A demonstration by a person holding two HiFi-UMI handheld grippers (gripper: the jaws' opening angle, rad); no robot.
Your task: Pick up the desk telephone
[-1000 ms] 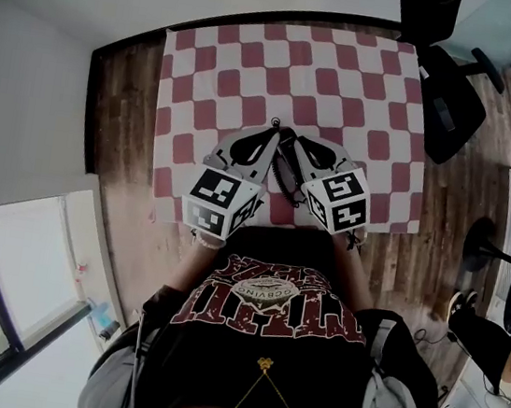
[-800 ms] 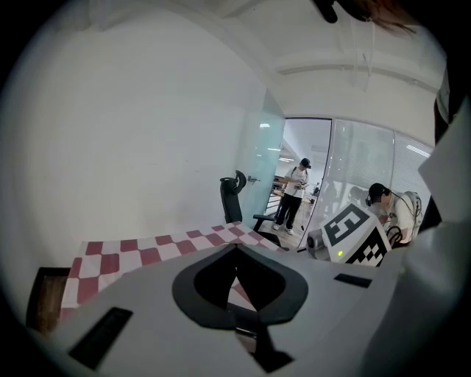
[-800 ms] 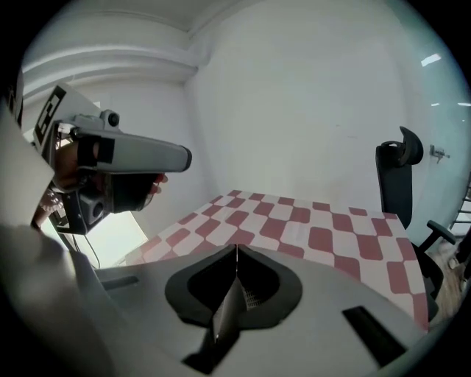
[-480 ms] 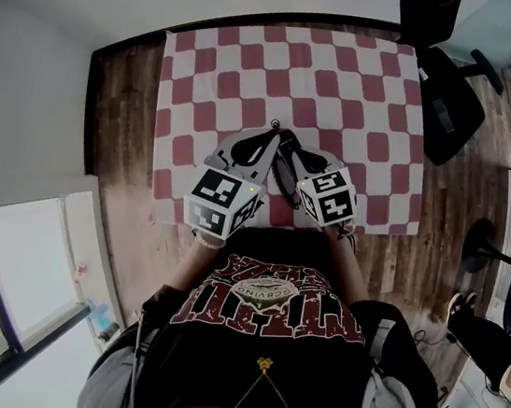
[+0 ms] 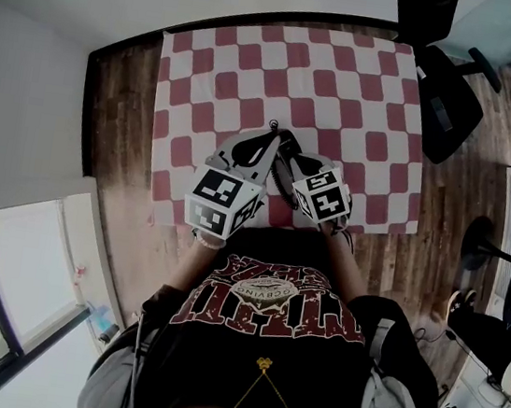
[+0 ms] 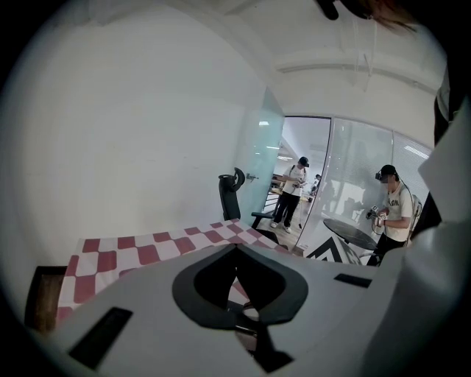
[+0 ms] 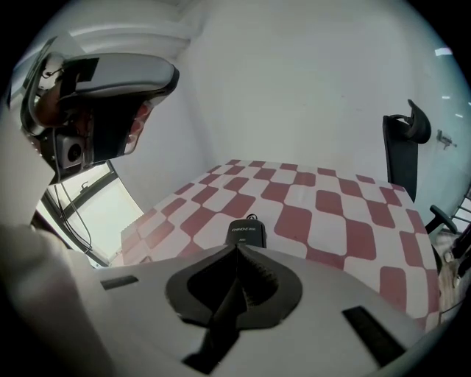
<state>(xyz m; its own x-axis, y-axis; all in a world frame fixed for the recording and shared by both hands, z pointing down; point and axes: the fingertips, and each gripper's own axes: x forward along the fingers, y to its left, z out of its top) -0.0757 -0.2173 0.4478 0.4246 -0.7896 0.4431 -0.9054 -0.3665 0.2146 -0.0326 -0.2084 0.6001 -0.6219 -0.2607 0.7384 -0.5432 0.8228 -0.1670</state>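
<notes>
The desk telephone (image 5: 283, 162) is a black shape on the red-and-white checked tablecloth (image 5: 256, 66), mostly hidden between my two grippers near the table's front edge. In the right gripper view its black top end (image 7: 246, 233) with a cord shows just beyond the jaw tips. My right gripper (image 5: 290, 148) is shut, empty, tilted down over the phone. My left gripper (image 5: 273, 135) sits beside it on the left, its jaws meeting at the tips with nothing held. In the left gripper view (image 6: 235, 248) only cloth and a bit of dark cord show below the jaws.
A black office chair (image 5: 446, 79) stands off the table's far right corner, seen also as a chair (image 6: 231, 196) in the left gripper view. Two people (image 6: 294, 193) and a round dark table (image 6: 352, 233) stand beyond. Wooden floor (image 5: 120, 94) surrounds the table.
My right gripper has sunk toward the phone and tipped further down; its marker cube looks smaller and sits slightly further left. The left gripper has stayed put.
</notes>
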